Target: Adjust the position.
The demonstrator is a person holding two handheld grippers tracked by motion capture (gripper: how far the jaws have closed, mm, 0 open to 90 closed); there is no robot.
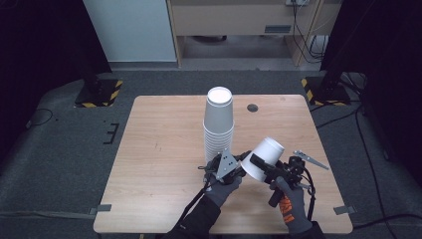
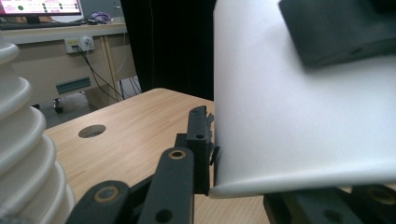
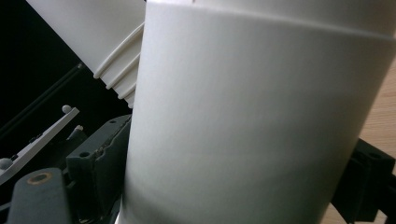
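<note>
A single white paper cup [image 1: 268,152] hangs tilted above the table's near right part, its base up and to the right. My left gripper [image 1: 243,165] reaches in from the left and is shut on the cup's wide mouth; in the left gripper view its left jaw lies against the cup's rim [image 2: 280,184]. My right gripper [image 1: 261,167] comes from the right and is shut across the cup's wall [image 3: 252,121], with a black jaw on either side. A tall stack of upturned white cups [image 1: 219,124] stands on the table just behind the left gripper, seen as ridged rims [image 2: 23,154].
The wooden table [image 1: 159,149] has a round cable hole [image 1: 253,107] behind the stack on the right. Gloved hands hold both grippers at the near edge. Two black stands with striped bases sit on the floor beyond the far corners.
</note>
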